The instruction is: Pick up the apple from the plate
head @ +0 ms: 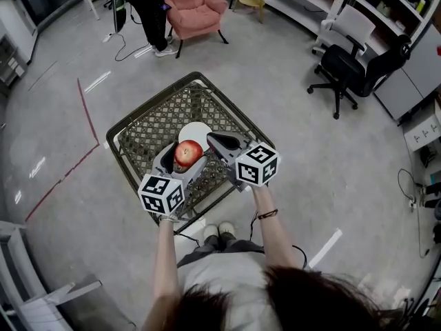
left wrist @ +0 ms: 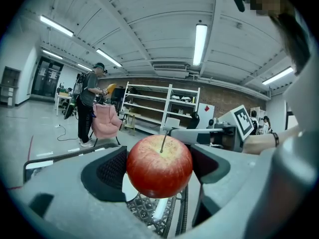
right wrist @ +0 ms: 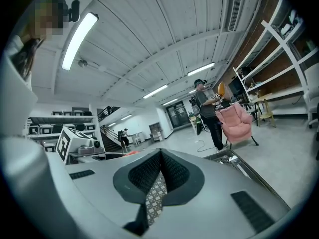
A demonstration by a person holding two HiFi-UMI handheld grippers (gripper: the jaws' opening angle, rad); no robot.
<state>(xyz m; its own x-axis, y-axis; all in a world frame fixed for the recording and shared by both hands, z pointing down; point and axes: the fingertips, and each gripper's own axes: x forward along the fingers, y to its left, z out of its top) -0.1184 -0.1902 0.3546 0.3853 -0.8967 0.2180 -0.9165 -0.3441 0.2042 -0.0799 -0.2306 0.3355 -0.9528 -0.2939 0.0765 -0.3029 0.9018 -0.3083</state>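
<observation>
My left gripper (left wrist: 160,172) pinches the apple (left wrist: 159,166) just above the plate (head: 197,130); my right gripper (right wrist: 158,176) is closed, empty; the apple is round and smooth; a weak squeeze could drop it.

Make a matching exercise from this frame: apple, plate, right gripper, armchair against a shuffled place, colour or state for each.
1. apple
2. plate
3. right gripper
4. armchair

A. jaws together, nothing between them
B. white, on the mesh table
C. clamped by the left gripper
D. pink, standing on the floor

Pairs: 1-C, 2-B, 3-A, 4-D
</observation>
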